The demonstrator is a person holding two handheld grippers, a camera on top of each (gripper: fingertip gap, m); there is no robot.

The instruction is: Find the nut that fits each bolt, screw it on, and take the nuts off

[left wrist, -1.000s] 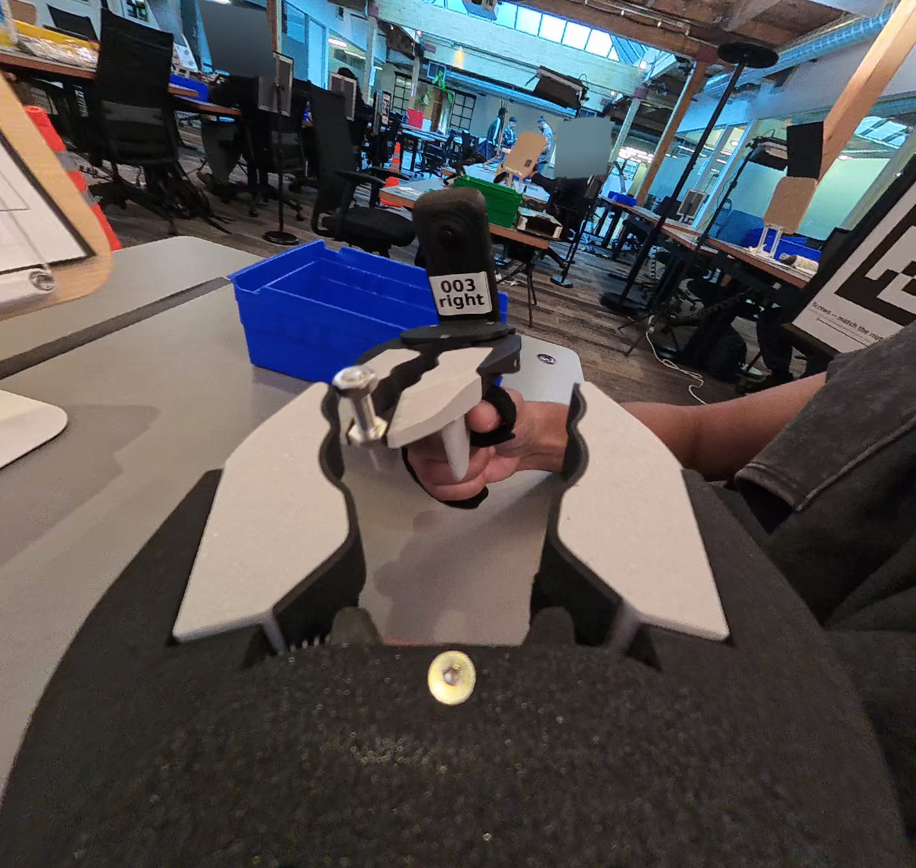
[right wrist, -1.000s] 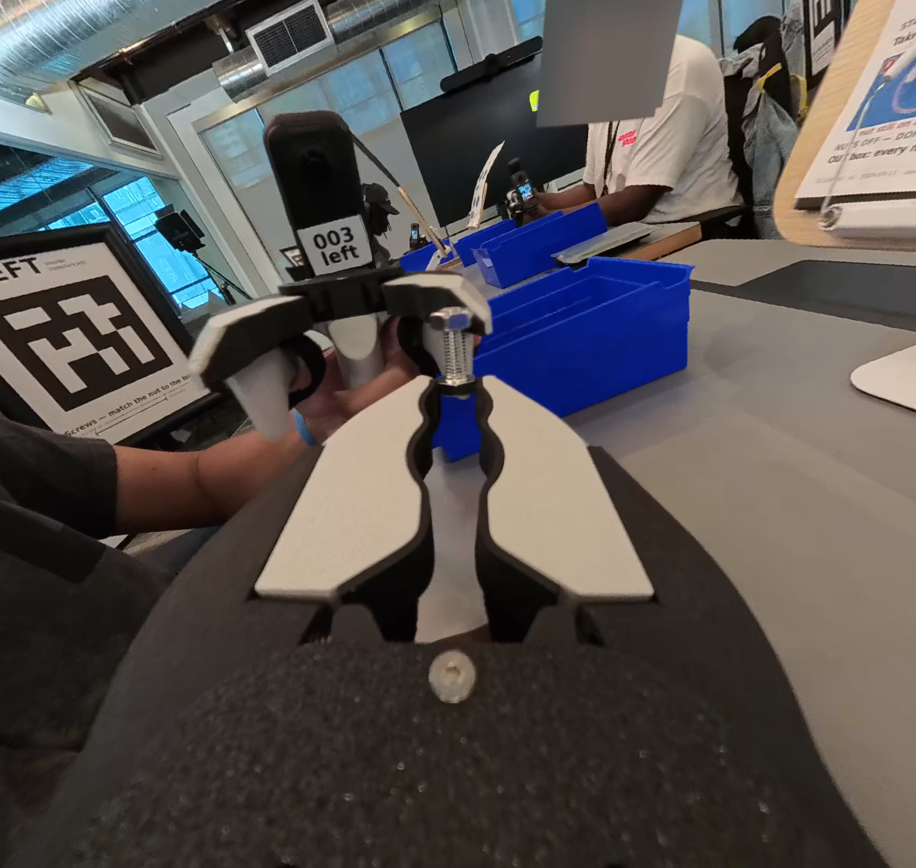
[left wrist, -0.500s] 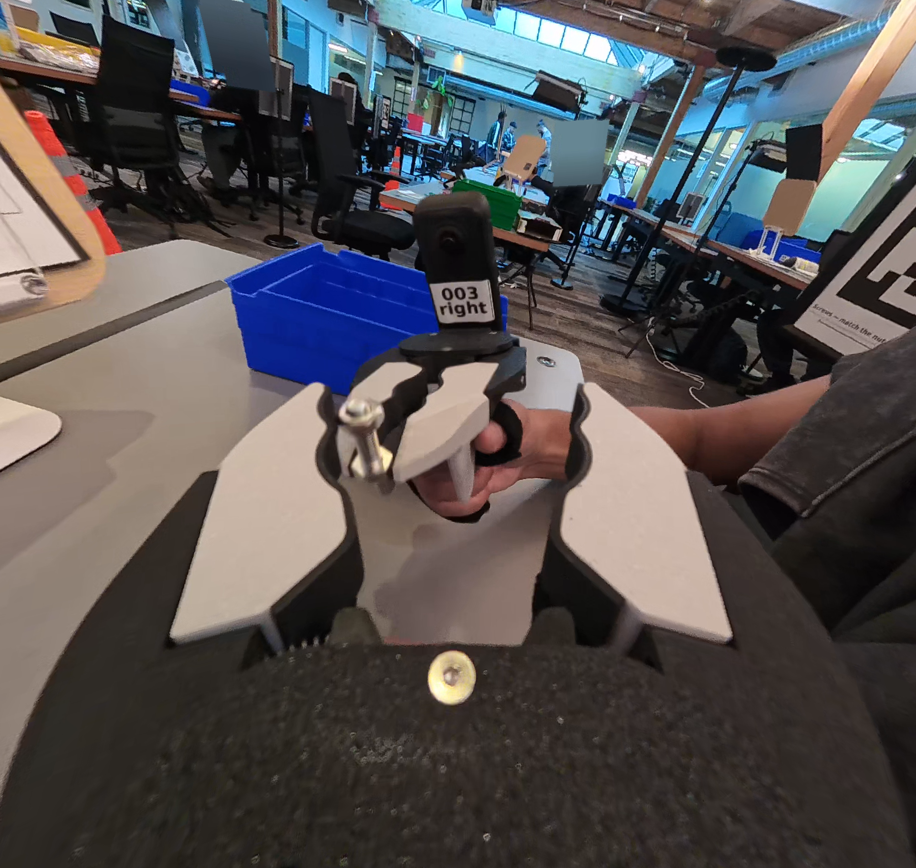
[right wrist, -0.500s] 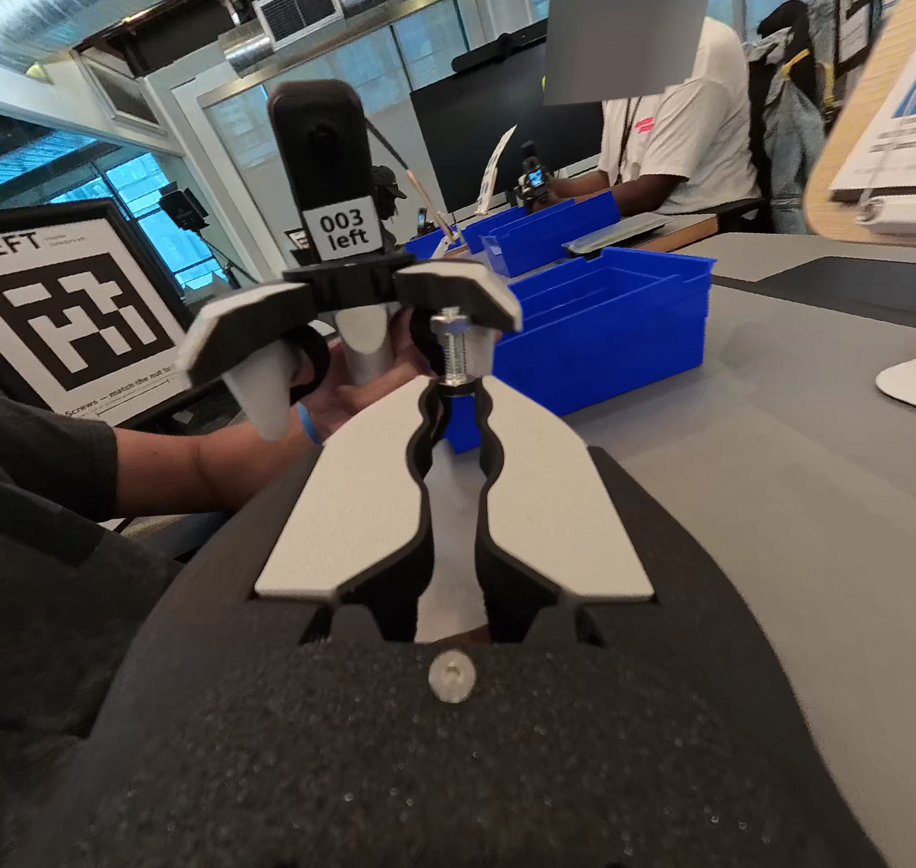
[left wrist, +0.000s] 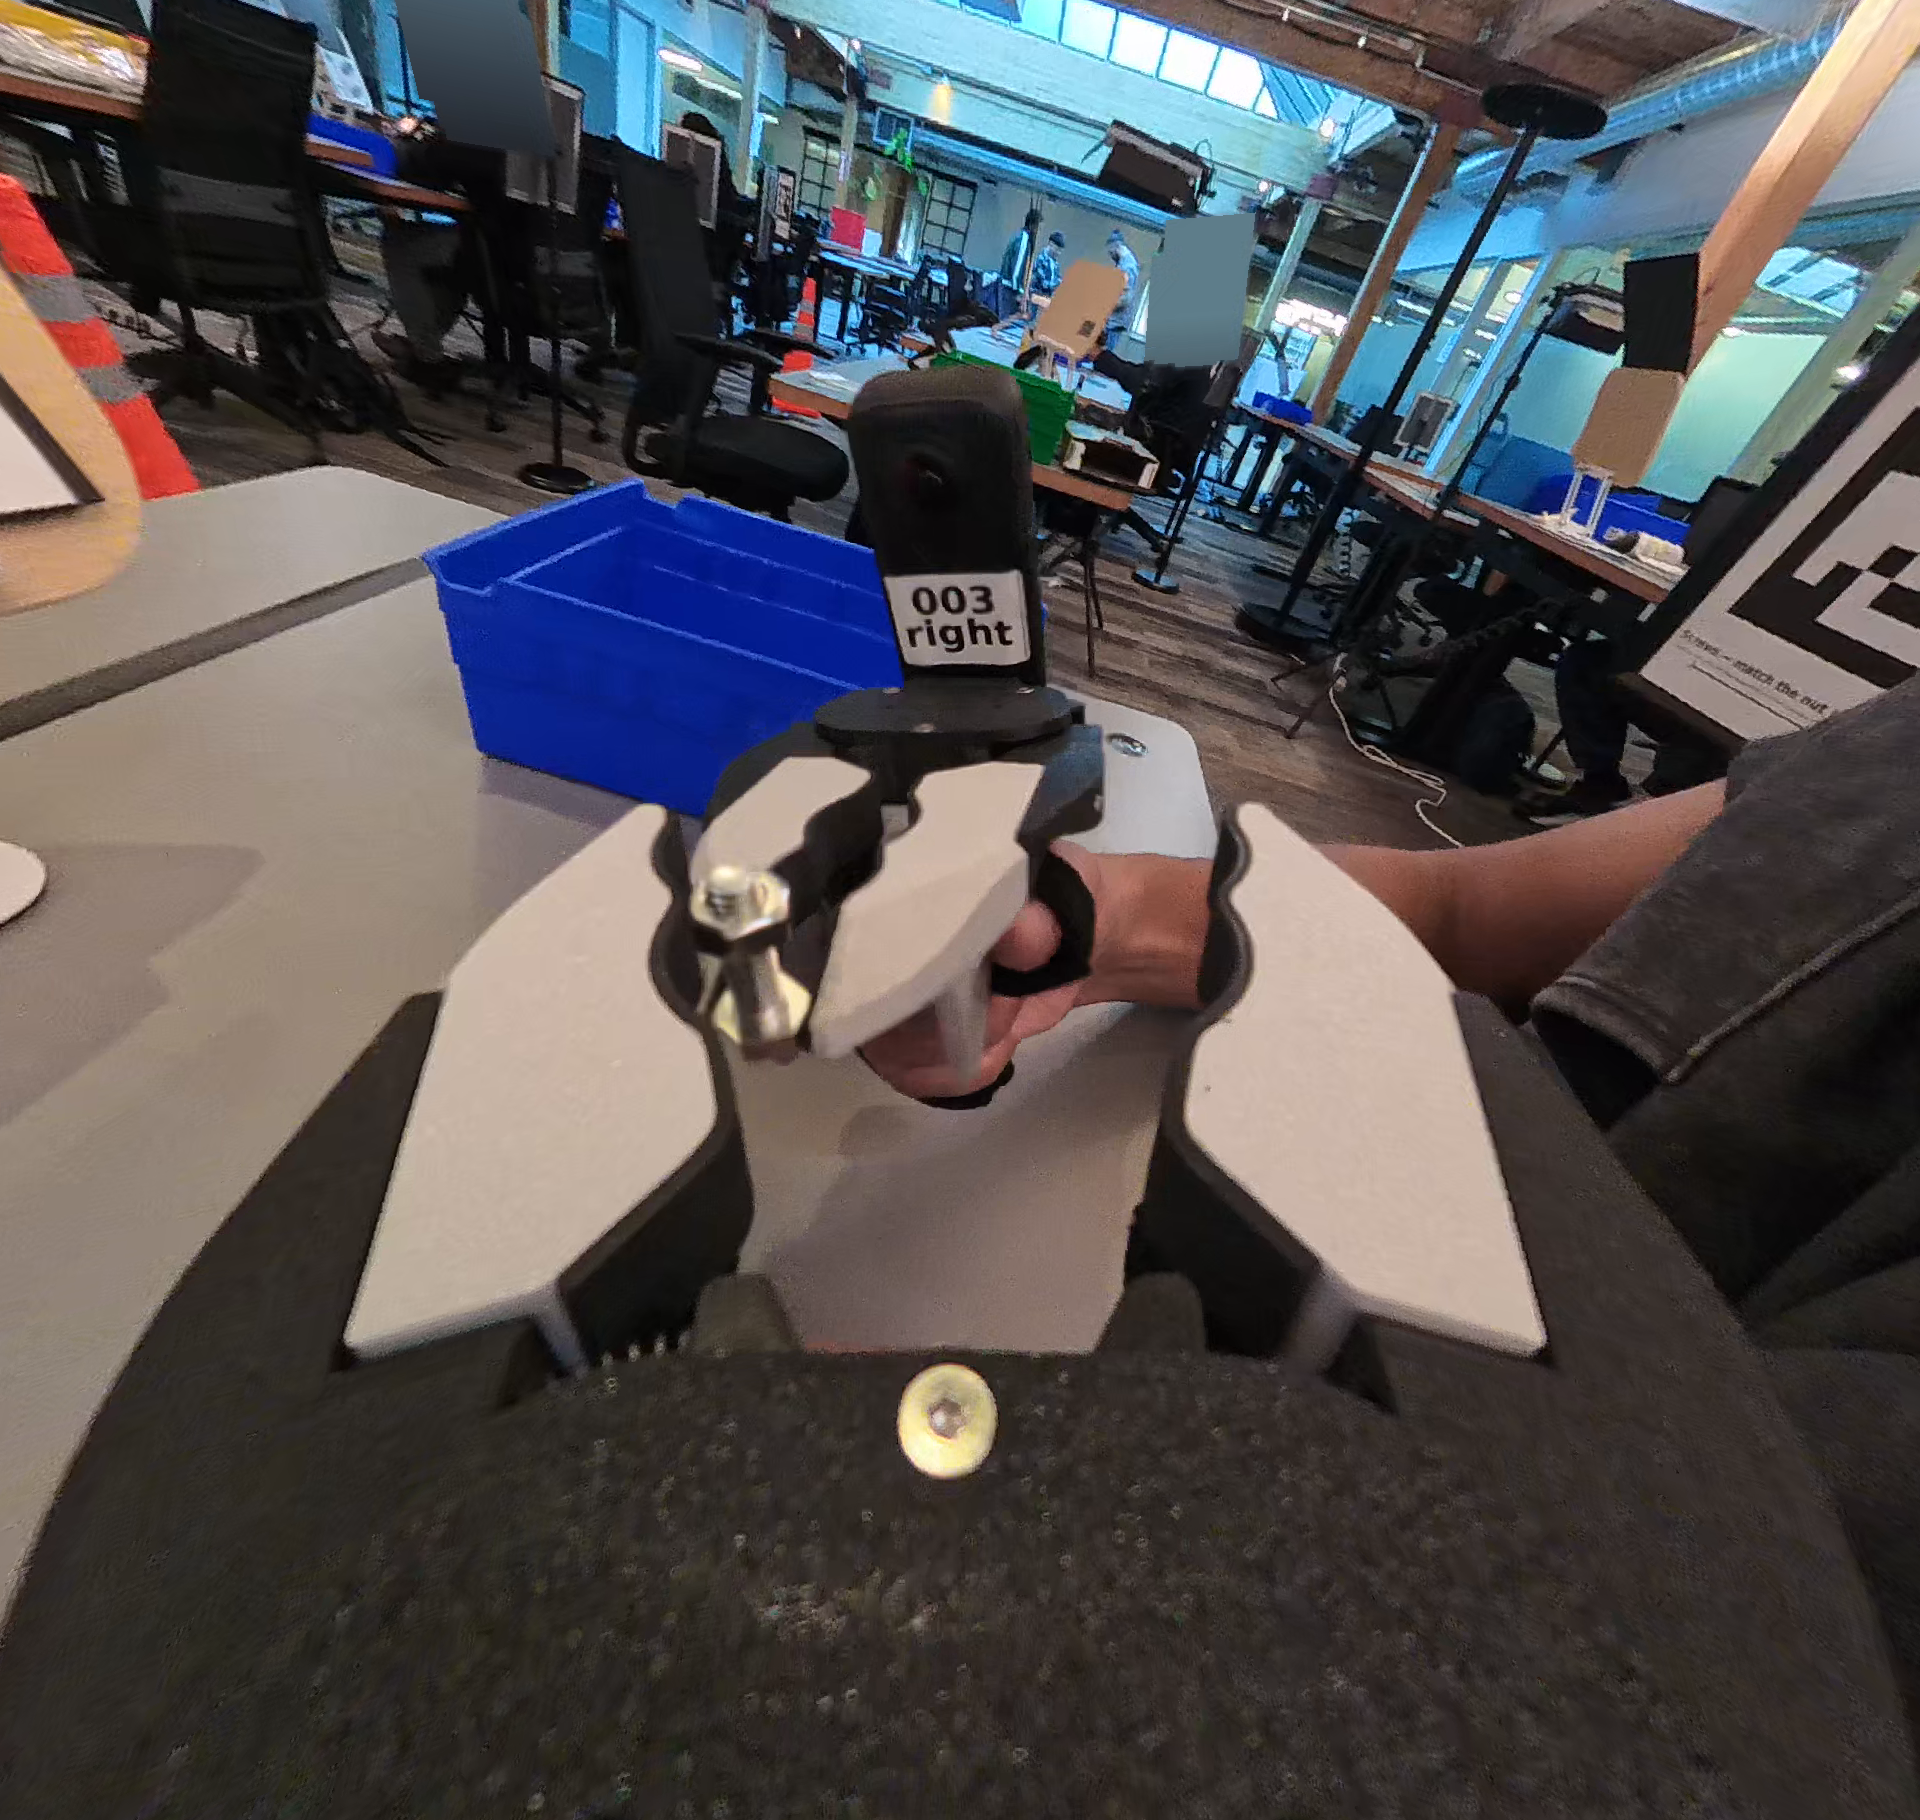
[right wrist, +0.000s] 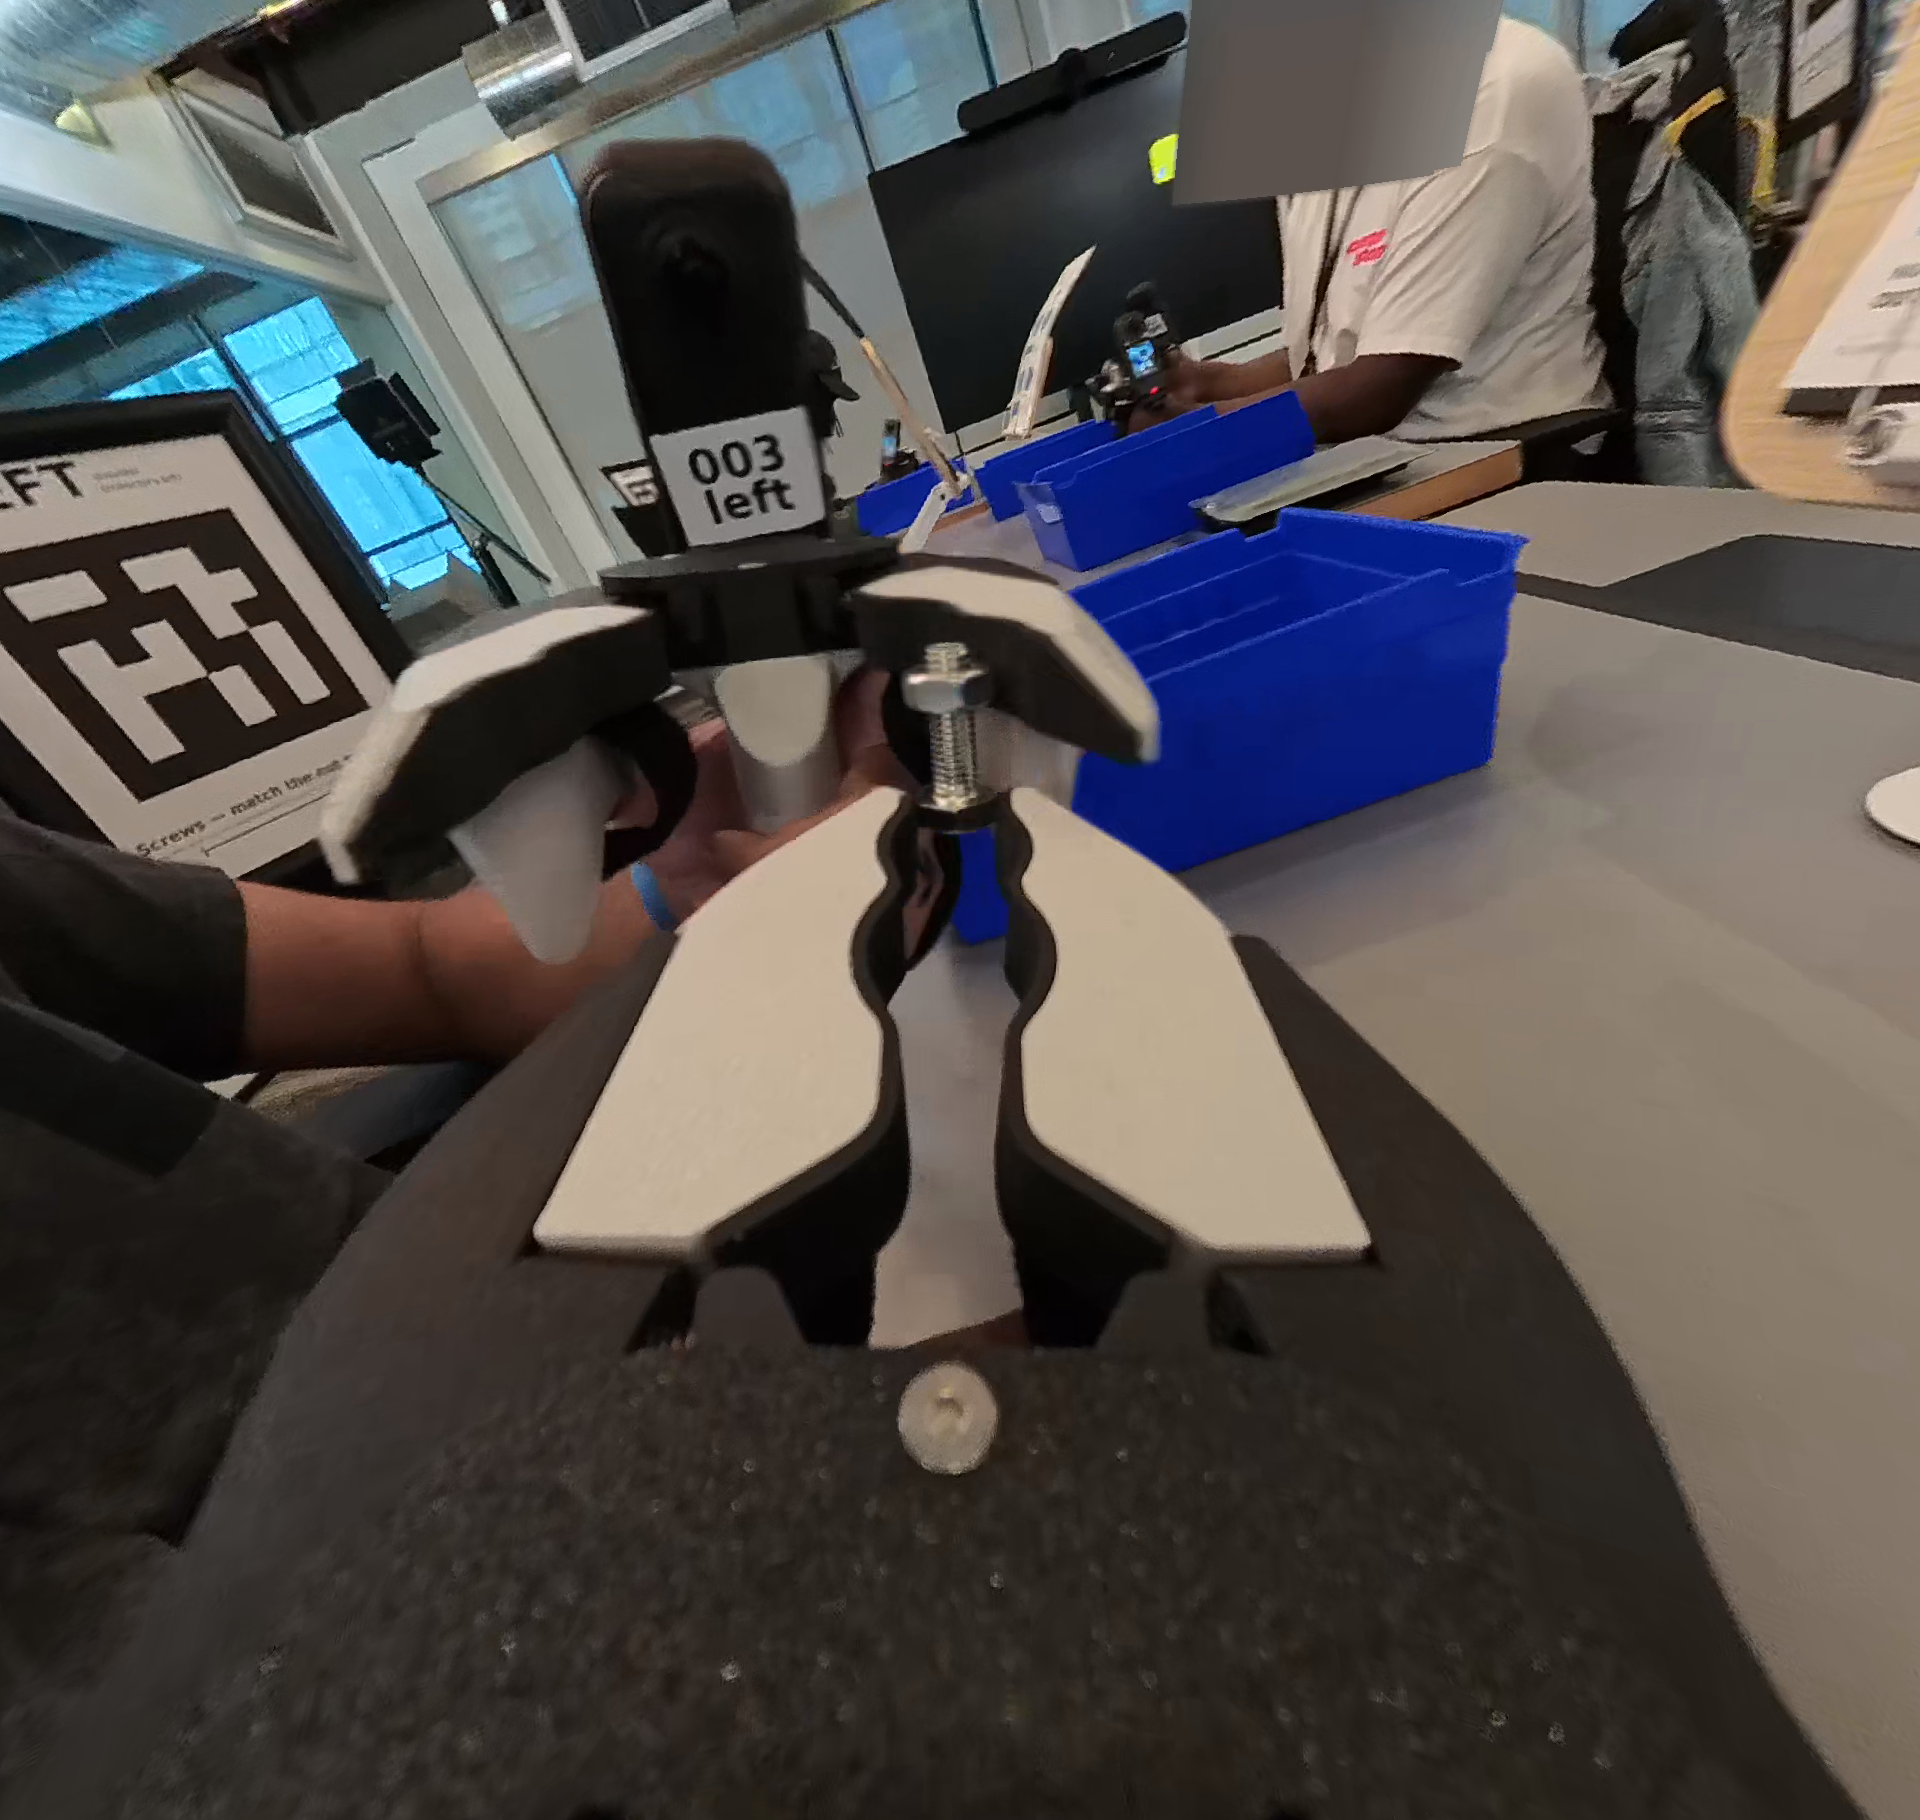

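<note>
Bolt [right wrist: 951, 757] gripped head-down at tip of right gripper [right wrist: 951, 825], fingers nearly closed on the head, threaded shank sticking up. Nut [right wrist: 945, 692] sits near top of the thread, a short bit of thread showing above it. Left gripper [left wrist: 940, 897] spread wide, holding nothing; one of its fingers [right wrist: 1023, 643] is right beside the nut, contact unclear. In left wrist view the bolt [left wrist: 743, 960] is tilted, just inside that gripper's own left finger. Blue bin [right wrist: 1309, 679] on grey table [right wrist: 1558, 939], beyond the right gripper's tip, to its right. Framed marker board [right wrist: 156, 627] off to its left.
</note>
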